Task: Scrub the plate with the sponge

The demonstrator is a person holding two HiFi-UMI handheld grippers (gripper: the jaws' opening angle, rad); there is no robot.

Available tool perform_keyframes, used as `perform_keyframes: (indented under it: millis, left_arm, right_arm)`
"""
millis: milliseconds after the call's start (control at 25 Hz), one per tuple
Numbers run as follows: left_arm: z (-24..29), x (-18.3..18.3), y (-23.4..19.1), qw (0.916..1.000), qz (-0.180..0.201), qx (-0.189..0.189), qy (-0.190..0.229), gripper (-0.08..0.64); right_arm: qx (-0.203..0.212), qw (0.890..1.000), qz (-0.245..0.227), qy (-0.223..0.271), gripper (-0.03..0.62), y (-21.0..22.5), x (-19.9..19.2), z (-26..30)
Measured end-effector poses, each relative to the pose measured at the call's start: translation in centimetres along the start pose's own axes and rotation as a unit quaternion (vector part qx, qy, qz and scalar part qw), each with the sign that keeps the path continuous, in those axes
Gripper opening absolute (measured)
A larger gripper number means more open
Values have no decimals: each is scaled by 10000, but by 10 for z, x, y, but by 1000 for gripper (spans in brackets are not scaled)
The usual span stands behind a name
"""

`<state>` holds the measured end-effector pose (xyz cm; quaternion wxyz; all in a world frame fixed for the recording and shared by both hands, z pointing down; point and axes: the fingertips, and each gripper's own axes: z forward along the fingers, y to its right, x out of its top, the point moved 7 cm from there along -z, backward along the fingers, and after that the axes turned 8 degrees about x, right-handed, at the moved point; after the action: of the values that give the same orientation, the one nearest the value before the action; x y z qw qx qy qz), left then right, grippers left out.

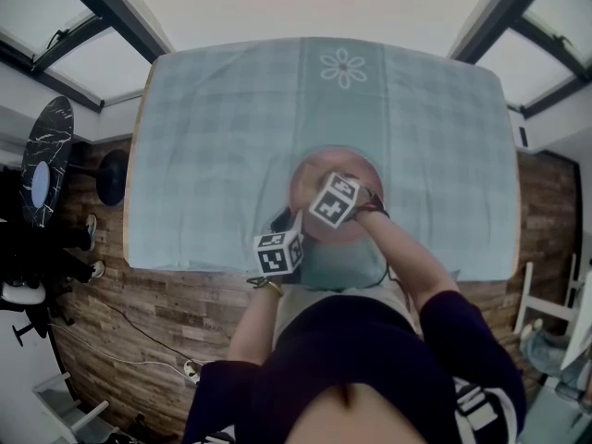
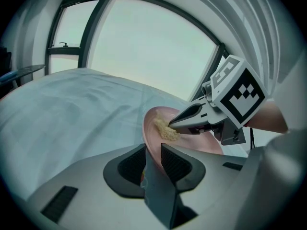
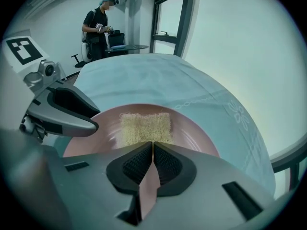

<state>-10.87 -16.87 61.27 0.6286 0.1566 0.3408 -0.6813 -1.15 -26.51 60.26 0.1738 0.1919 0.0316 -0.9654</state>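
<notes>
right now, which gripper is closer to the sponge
Right. The right gripper is shut on the near edge of the sponge. The left gripper clamps the rim of the plate, apart from the sponge.

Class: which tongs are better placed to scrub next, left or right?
Right: the right tongs grip the beige mesh sponge on the round pink plate; the left tongs only clamp its rim.

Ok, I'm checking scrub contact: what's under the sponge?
The plate, its pink surface showing beside the sponge, which the right tool pinches by its near edge. The patch directly beneath is covered and cannot be seen.
</notes>
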Motion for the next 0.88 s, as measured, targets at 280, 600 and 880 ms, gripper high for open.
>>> perform_keyframes:
  millis: [280, 600, 880]
  left_arm:
    - [2, -1, -1, 10000, -40, -4, -25, 104]
    - [3, -2, -1, 10000, -29, 7, -14, 104]
    - [3, -3, -1, 10000, -22, 3, -9, 104]
  right_arm:
    - [-216, 9996, 129, -112, 25, 19, -14, -6]
    - [-488, 9977, 318, -344, 25, 35, -42, -18]
    - [-548, 9962, 436, -516, 25, 38, -62, -25]
